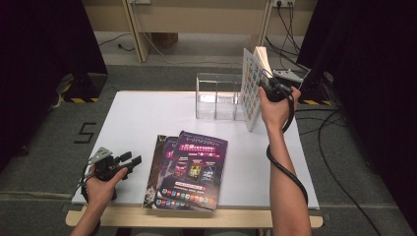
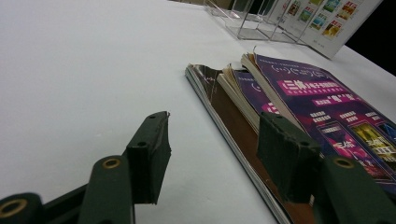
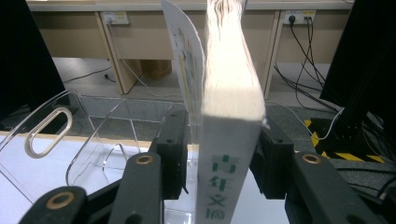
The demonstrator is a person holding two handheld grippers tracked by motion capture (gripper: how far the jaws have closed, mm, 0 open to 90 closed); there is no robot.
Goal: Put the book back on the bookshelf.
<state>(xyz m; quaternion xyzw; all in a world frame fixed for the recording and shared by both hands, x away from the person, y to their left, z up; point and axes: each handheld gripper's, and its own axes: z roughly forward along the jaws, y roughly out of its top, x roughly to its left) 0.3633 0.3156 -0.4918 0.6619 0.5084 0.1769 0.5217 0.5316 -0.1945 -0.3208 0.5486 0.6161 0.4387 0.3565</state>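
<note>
A thick white book (image 1: 251, 88) with a grid of coloured pictures on its cover stands upright on its lower edge, just right of a clear acrylic holder (image 1: 216, 96). My right gripper (image 1: 265, 83) straddles its spine. In the right gripper view the book (image 3: 229, 116) sits between the jaws; the right pad lies against it, and a thin gap shows at the left pad, where the front cover flares away. A stack of purple magazines (image 1: 189, 169) lies flat at the table's front. My left gripper (image 1: 134, 158) rests open just left of the stack (image 2: 308, 98), nothing between its jaws.
The white table (image 1: 147, 113) has bare room at left and centre. The clear holder (image 3: 93, 140) has upright dividers and oval cut-outs. Cables (image 1: 334, 162) trail over the floor at right. Wooden furniture and wall sockets stand behind the table.
</note>
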